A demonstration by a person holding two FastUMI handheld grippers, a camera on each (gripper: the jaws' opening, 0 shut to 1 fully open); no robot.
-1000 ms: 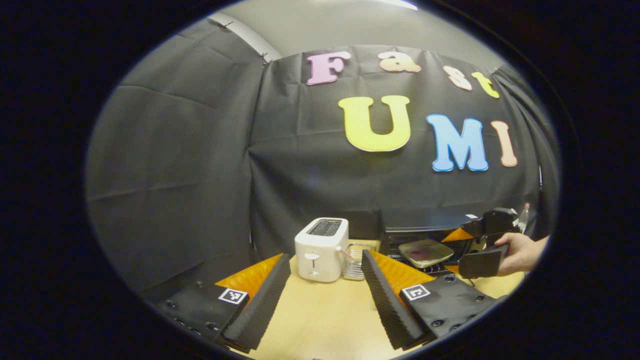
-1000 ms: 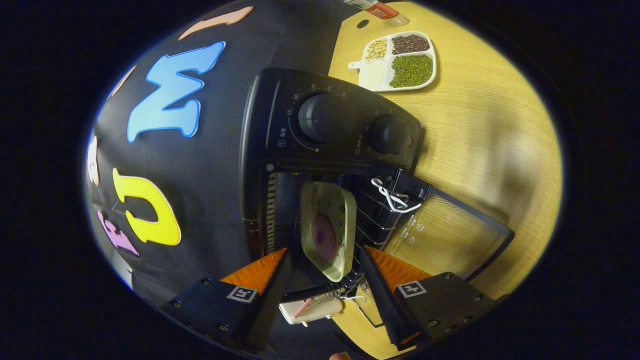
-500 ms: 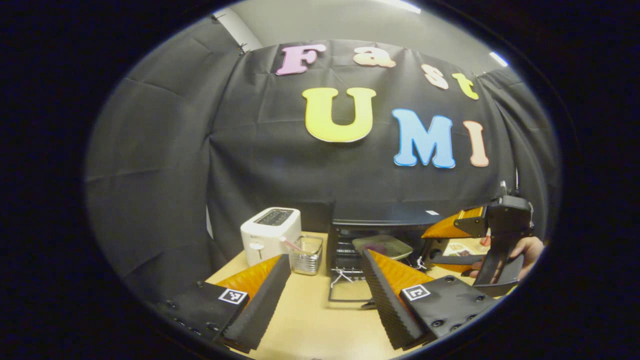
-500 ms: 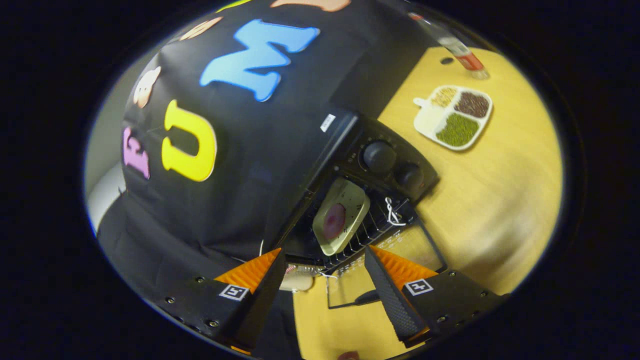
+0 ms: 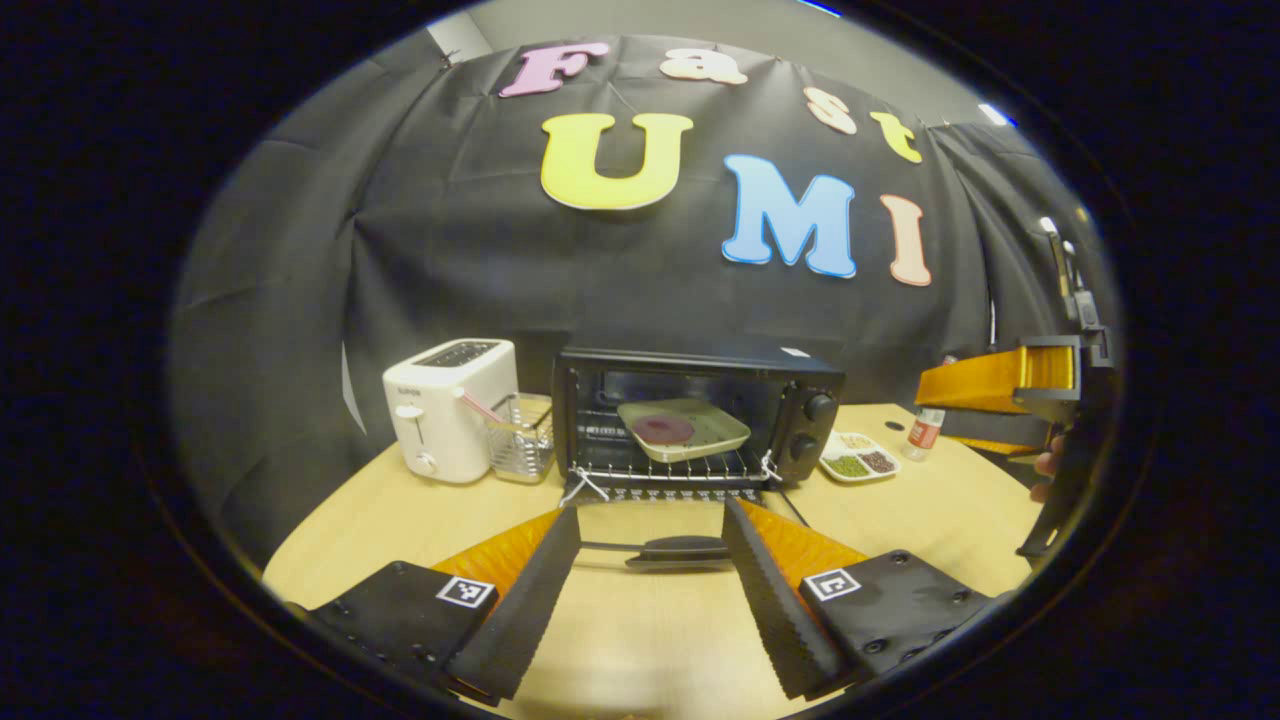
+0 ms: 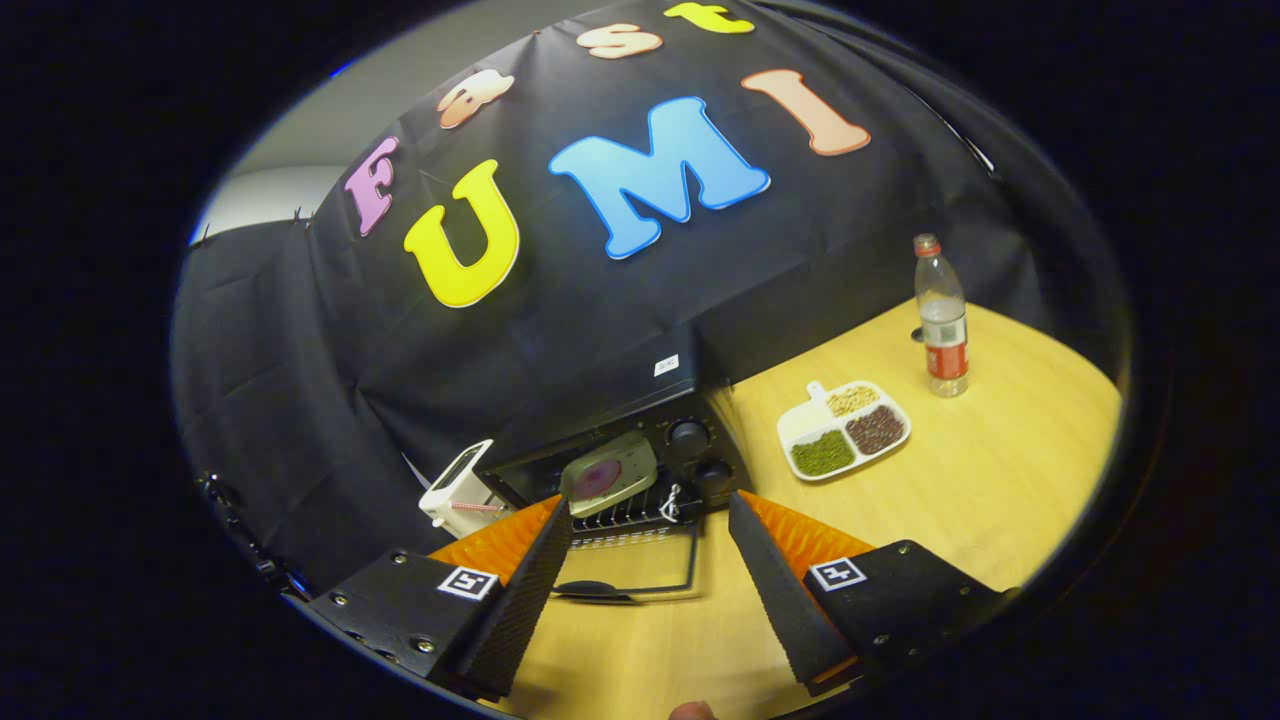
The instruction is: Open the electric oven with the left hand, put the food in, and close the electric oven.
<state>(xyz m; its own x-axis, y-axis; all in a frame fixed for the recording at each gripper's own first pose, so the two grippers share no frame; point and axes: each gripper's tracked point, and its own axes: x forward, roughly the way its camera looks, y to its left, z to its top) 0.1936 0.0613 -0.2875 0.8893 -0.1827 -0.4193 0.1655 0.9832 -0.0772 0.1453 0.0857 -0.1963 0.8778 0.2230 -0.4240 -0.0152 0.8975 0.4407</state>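
The black electric oven (image 5: pixel 700 400) stands at the table's back, its glass door (image 5: pixel 650 520) folded down flat toward me. A pale square plate with a dark red piece of food (image 5: pixel 683 430) rests on the wire rack inside. My left gripper (image 5: pixel 650 600) is open, low over the table, with the door handle (image 5: pixel 680 550) just beyond its fingertips. My right gripper (image 6: pixel 648 590) is open and holds nothing, hanging back from the oven (image 6: pixel 620 465) and the plate (image 6: pixel 608 472). In the left gripper view it shows far right, held by a hand (image 5: pixel 1045 465).
A white toaster (image 5: pixel 450 408) and a small wire basket (image 5: pixel 522 437) stand left of the oven. Right of it lie a sectioned dish of beans (image 6: pixel 843 440) and a plastic bottle (image 6: pixel 941 320). Bare wooden table (image 6: pixel 1000 480) spreads to the right.
The right gripper has drawn back from the oven and rolled upright, leaving the plate on the rack. The left gripper has swung right to face the open oven squarely.
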